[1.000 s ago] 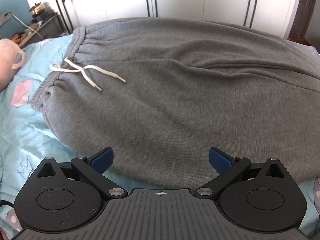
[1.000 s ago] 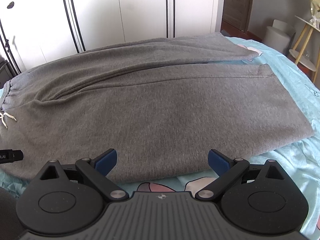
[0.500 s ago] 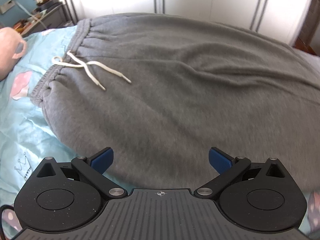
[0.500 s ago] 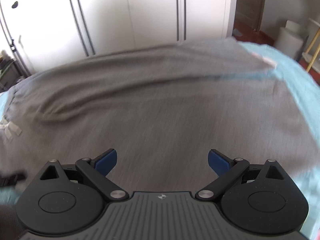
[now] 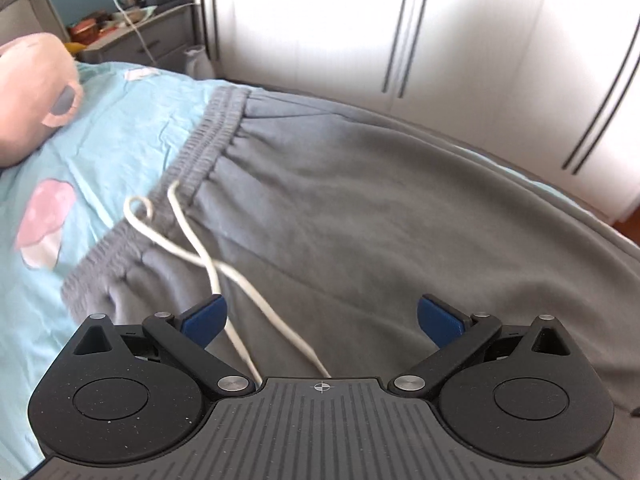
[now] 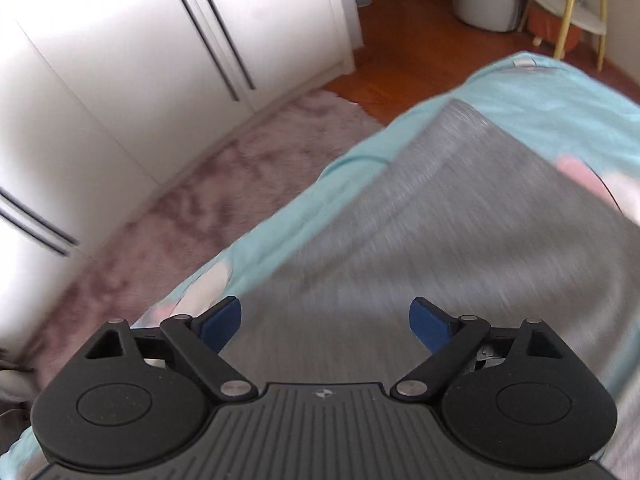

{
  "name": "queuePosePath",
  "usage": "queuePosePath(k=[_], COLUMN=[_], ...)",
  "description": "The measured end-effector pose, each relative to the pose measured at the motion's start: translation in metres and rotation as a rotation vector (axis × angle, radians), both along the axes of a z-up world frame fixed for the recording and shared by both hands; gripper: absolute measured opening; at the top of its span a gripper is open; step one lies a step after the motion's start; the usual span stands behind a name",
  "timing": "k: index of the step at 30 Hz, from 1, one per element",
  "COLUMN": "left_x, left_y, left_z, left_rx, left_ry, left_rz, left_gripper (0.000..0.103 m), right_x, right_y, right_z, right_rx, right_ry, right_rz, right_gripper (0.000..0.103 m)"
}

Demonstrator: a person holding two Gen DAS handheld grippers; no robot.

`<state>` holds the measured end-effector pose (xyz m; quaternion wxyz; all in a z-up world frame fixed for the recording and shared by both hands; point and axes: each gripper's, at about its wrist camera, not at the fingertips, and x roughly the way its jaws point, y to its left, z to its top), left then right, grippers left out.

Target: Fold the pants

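Far left in the left wrist view, a pink plush toy (image 5: 28, 92) lies on the light blue bedsheet (image 5: 100, 132), with a pink mushroom print just below it on the sheet. Next across comes the ribbed waistband (image 5: 196, 152) of the grey pants (image 5: 380, 216), which lie spread flat over the bed and run off to the right. The white drawstring (image 5: 200, 248) loops at the waistband and its two cords cross and trail down toward the camera, passing between the fingers of the left gripper (image 5: 319, 316). That gripper hangs over the waist end of the pants with its blue pads spread wide, gripping nothing; the cords simply lie on the cloth beneath. Behind the bed, white wardrobe doors (image 5: 460, 40) fill the back of the view. Over to the right wrist view, blurred: white wardrobe doors at the left, then a fluffy mauve rug (image 6: 208, 184) on the floor, then the sheet's edge. The right gripper (image 6: 325, 318) hangs over the leg end of the pants, near the cloth's left edge, its jaws standing wide and just easing inward a touch, with only flat grey cloth below them and nothing pinched. Beyond the hem (image 6: 516, 152), sheet and a yellow-legged side table (image 6: 568, 20) on the wooden floor.
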<state>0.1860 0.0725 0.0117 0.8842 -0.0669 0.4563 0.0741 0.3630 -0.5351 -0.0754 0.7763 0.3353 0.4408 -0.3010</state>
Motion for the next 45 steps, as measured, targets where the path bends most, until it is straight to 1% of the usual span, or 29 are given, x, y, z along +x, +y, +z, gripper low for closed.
queuePosePath(k=[3,5,7,8,10,11,12,13,15,16,17,18,19,20,22,25,27,29,30,34,35,37,38,39,40,41,42,44,45], left_x=[0.033,0.059,0.083,0.102,0.134,0.147,0.158,0.171,0.189,0.2,0.209,0.215,0.221,0.225,0.235,0.25,0.258,0.266,0.27,0.281,0.285,0.289,0.29,0.289,0.283,0.28,0.274,0.259,0.251], left_y=[0.003,0.005,0.01,0.013,0.019,0.021,0.024,0.026,0.028,0.027,0.027,0.027,0.026,0.025,0.024,0.024,0.021,0.018,0.019,0.031,0.033,0.038,0.04,0.041,0.041,0.043,0.047,0.054,0.056], left_z=[-0.009,-0.008,-0.005,-0.003,-0.005,-0.006,-0.009,-0.01,-0.013,-0.017,-0.022,-0.026,-0.03,-0.034,-0.037,-0.044,-0.05,-0.058,-0.063,-0.077,-0.078,-0.081,-0.083,-0.084,-0.083,-0.084,-0.08,-0.074,-0.069], left_rx=[0.022,0.026,0.002,-0.024,-0.104,-0.137,-0.176,-0.212,-0.278,-0.32,-0.361,-0.391,-0.421,-0.469,-0.532,-0.582,-0.586,-0.552,-0.553,-0.627,-0.631,-0.647,-0.653,-0.637,-0.606,-0.605,-0.624,-0.661,-0.665], left_ry=[0.035,0.042,0.013,0.024,0.062,0.082,0.086,0.096,0.11,0.141,0.163,0.191,0.223,0.233,0.229,0.228,0.258,0.303,0.328,0.394,0.411,0.442,0.452,0.462,0.472,0.465,0.445,0.4,0.378], left_rz=[-0.004,-0.007,-0.01,-0.007,-0.019,0.001,0.015,0.049,0.064,0.07,0.075,0.094,0.13,0.159,0.176,0.223,0.246,0.239,0.243,0.346,0.348,0.369,0.379,0.387,0.39,0.376,0.366,0.346,0.329], left_gripper=[0.103,0.103,0.103,0.103,0.103,0.103,0.102,0.098,0.072,0.068,0.069,0.063,0.061,0.061,0.061,0.062,0.063,0.063,0.063,0.063,0.062,0.059,0.055,0.035,0.024,0.019,0.012,0.011,0.011], right_x=[0.028,0.032,0.03,0.027,0.016,0.002,-0.009,-0.029,-0.062,-0.076,-0.089,-0.102,-0.111,-0.116,-0.118,-0.116,-0.116,-0.116,-0.118,-0.111,-0.102,-0.105,-0.107,-0.107,-0.11,-0.116,-0.12,-0.132,-0.139], right_y=[-0.015,-0.017,-0.015,-0.008,0.001,-0.001,-0.009,-0.015,-0.022,-0.024,-0.025,-0.024,-0.023,-0.021,-0.016,-0.013,-0.011,-0.009,-0.008,0.005,0.0,0.001,-0.002,-0.006,-0.006,-0.005,-0.004,0.0,0.001], right_z=[-0.025,-0.038,-0.043,-0.043,-0.038,-0.035,-0.033,-0.033,-0.037,-0.041,-0.047,-0.052,-0.055,-0.057,-0.058,-0.058,-0.057,-0.058,-0.058,-0.06,-0.063,-0.057,-0.056,-0.055,-0.048,-0.046,-0.043,-0.032,-0.024], right_rx=[0.01,-0.006,-0.044,-0.08,-0.159,-0.137,-0.088,-0.021,0.053,0.079,0.108,0.124,0.12,0.109,0.066,0.028,0.007,-0.018,-0.03,-0.095,-0.106,-0.096,-0.073,-0.048,-0.031,-0.027,-0.03,-0.035,-0.027], right_ry=[0.074,0.156,0.162,0.156,0.138,0.075,0.016,-0.052,-0.14,-0.164,-0.193,-0.222,-0.248,-0.258,-0.262,-0.247,-0.24,-0.243,-0.246,-0.243,-0.24,-0.238,-0.241,-0.245,-0.251,-0.254,-0.257,-0.286,-0.309], right_rz=[-0.052,-0.104,-0.106,-0.088,-0.042,-0.015,-0.006,-0.021,-0.042,-0.045,-0.051,-0.053,-0.042,-0.028,0.015,0.044,0.068,0.098,0.108,0.156,0.169,0.173,0.162,0.148,0.137,0.137,0.144,0.144,0.144], right_gripper=[0.092,0.092,0.091,0.086,0.037,0.028,0.014,0.009,0.007,0.007,0.006,0.004,0.003,0.003,0.003,0.003,0.003,0.003,0.003,0.004,0.004,0.004,0.004,0.004,0.004,0.004,0.005,0.005,0.005])
